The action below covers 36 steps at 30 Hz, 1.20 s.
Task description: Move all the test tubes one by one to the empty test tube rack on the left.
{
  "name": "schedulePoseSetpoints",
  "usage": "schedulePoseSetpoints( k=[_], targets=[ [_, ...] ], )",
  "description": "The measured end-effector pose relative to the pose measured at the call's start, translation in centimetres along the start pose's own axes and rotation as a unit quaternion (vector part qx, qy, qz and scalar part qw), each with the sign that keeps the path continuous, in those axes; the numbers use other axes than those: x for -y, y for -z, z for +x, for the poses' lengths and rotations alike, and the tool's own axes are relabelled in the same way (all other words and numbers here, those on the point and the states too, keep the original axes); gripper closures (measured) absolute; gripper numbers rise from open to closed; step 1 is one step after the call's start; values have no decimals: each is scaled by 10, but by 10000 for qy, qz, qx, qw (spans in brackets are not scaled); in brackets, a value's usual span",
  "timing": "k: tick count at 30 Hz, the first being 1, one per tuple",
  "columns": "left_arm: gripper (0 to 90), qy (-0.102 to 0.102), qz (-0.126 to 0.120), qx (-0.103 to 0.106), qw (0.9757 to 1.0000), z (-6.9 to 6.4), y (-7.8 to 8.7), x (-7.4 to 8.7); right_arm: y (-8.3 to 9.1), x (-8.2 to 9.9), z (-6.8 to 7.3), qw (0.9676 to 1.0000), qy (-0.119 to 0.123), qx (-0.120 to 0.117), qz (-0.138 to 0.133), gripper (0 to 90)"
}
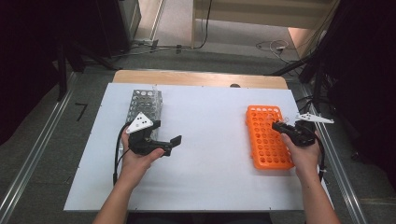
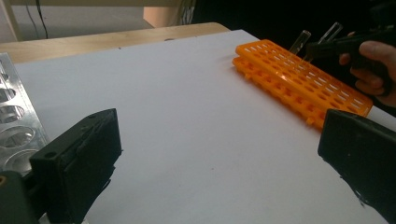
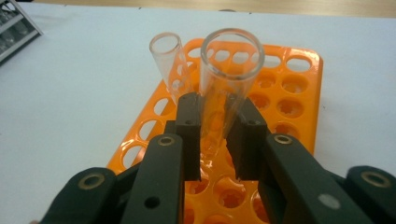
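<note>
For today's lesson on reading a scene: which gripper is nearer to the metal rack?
Left. The left gripper hovers with open jaws just in front of the metal rack. The right gripper is across the table at the orange rack, shut on a glass tube.

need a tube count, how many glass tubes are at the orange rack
2: one tube gripped between the right gripper fingers over the orange rack, the other tube leaning in a rack hole just beyond.

A lab-style test bench: a white-topped table point(image 1: 205, 182) holding an orange test-tube rack point(image 1: 267, 138), clear glass test tubes point(image 3: 229, 79) and a perforated metal rack point(image 1: 144, 105), with cables point(image 1: 273, 45) on the floor.
</note>
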<state>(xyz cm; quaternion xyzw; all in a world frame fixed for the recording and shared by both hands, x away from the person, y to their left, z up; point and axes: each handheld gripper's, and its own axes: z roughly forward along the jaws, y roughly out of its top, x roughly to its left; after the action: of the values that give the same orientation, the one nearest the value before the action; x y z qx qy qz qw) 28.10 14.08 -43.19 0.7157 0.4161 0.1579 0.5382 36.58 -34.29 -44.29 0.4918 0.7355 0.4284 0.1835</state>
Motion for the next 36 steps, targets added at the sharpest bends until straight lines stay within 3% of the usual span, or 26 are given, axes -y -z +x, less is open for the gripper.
schedulePoseSetpoints(
  k=[7,17,28,36],
  targets=[
    [0,-91,30,59,9999,-5,-3,1,13,-8,4,9999,98,39,-61,740],
    [0,-251,121,193,9994,-18,-6,0,26,-14,25,9990,302,-285,-158,739],
    [2,-347,118,304,9989,-31,-8,-4,27,-19,61,9949,591,-805,-159,739],
    [4,-363,92,411,9985,-38,-7,-5,17,-16,94,9895,916,-1122,1,739]
  ],
)
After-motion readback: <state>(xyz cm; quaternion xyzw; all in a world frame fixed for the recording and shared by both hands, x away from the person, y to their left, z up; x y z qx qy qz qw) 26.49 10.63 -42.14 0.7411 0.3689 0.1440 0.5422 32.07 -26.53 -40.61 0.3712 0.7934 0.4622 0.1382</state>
